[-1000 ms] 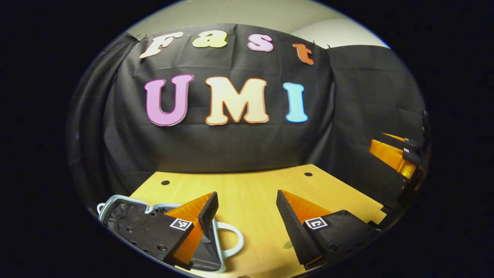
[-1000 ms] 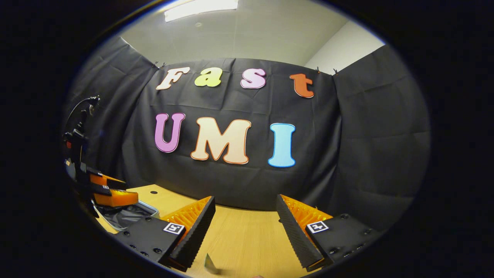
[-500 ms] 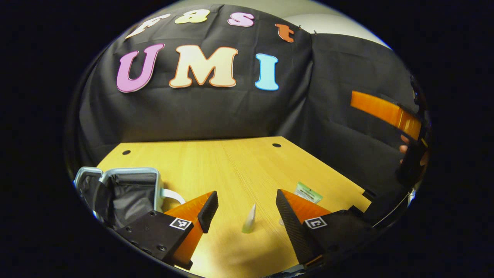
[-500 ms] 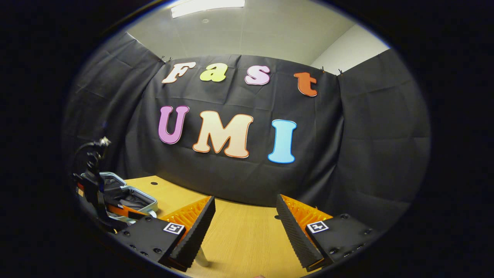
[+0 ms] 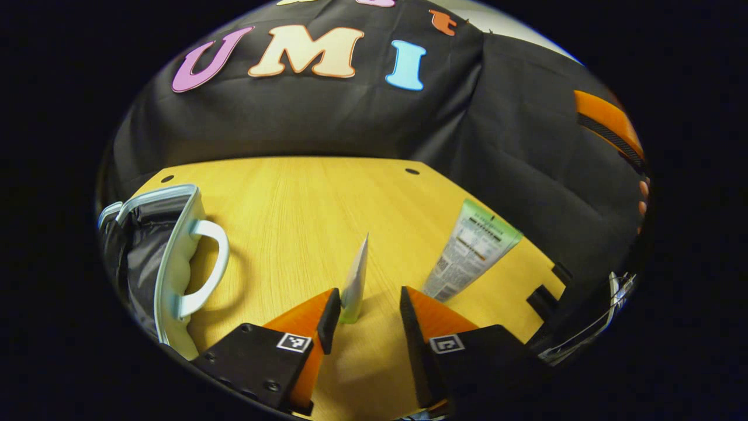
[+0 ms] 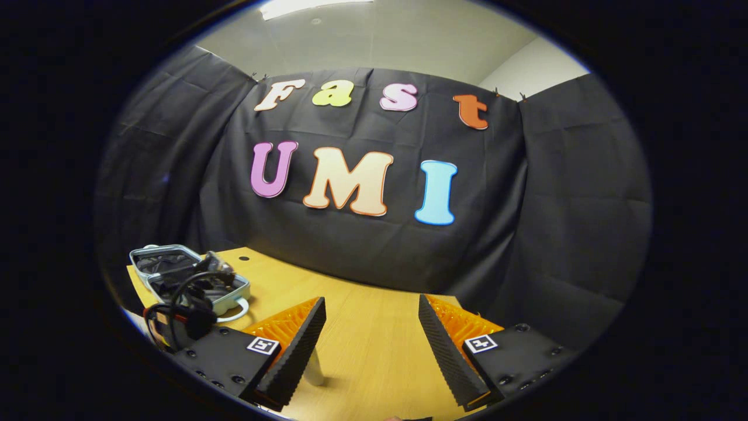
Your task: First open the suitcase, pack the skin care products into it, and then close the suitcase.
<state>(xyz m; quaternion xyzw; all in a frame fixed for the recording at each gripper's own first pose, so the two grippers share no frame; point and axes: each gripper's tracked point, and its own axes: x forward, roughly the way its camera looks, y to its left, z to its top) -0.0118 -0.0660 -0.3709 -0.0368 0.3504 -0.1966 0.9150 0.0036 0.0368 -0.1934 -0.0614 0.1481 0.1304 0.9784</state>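
A: Where is the left gripper point(image 5: 365, 307) now?
B: Low over the wooden table point(image 5: 304, 199). Fingers are apart, w/ a small white tube point(image 5: 355, 280) standing upright betw. them. The tube seems just beside one finger, but if it touches I cannot tell. No pinch on it.
A: And the suitcase?
B: The suitcase point(image 5: 169, 245) lies open at left side of the left gripper view, dark lining visible, white handle point(image 5: 204, 266) pointing to the table middle. In the right gripper view it is far left on the table.
A: Other products?
B: A bigger tube w/ green end point(image 5: 470, 251) lies flat on the table, right of the small one, well apart from the suitcase.
A: Right gripper point(image 6: 371, 342)?
B: Fingers spread wide, holding nothing, above the table.
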